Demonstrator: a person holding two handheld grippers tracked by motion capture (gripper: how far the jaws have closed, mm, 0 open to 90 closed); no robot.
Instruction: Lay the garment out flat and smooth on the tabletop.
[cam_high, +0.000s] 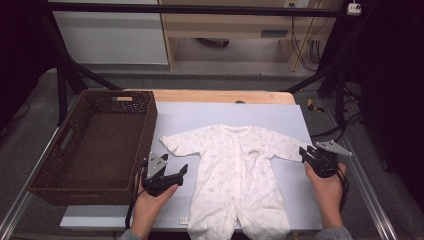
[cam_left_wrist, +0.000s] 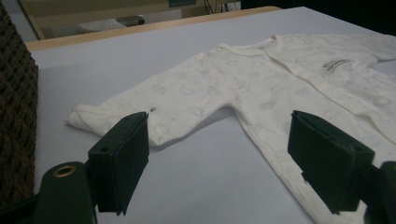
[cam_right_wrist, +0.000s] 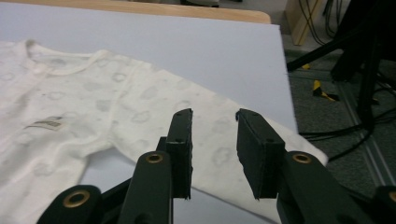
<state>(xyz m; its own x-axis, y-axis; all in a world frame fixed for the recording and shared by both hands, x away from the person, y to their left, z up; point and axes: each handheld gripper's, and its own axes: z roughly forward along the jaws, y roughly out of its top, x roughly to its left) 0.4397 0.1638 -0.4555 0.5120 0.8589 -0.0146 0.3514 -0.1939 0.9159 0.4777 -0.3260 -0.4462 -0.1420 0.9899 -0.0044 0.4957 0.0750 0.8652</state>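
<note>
The baby romper (cam_high: 235, 175) lies flat and face up on the pale surface (cam_high: 280, 117), collar at the far side, legs running off toward you, both sleeves spread out to left and right; the wicker basket (cam_high: 60, 175) sits to its left, empty as far as you can see. Your left gripper (cam_high: 172, 176) hovers just near of the left sleeve with its jaws wide and nothing between them. Your right gripper (cam_high: 306, 152) sits at the cuff of the right sleeve, jaws parted only narrowly, the fabric lying under and between them but not pinched as far as the right gripper view shows. It looks as though you are at the spreading or folding stage, with the garment laid out and no fold made yet. Next, you likely need to bring each gripper onto its sleeve end, close on a single layer, and lift both evenly so the body does not drag or wrinkle.
</note>
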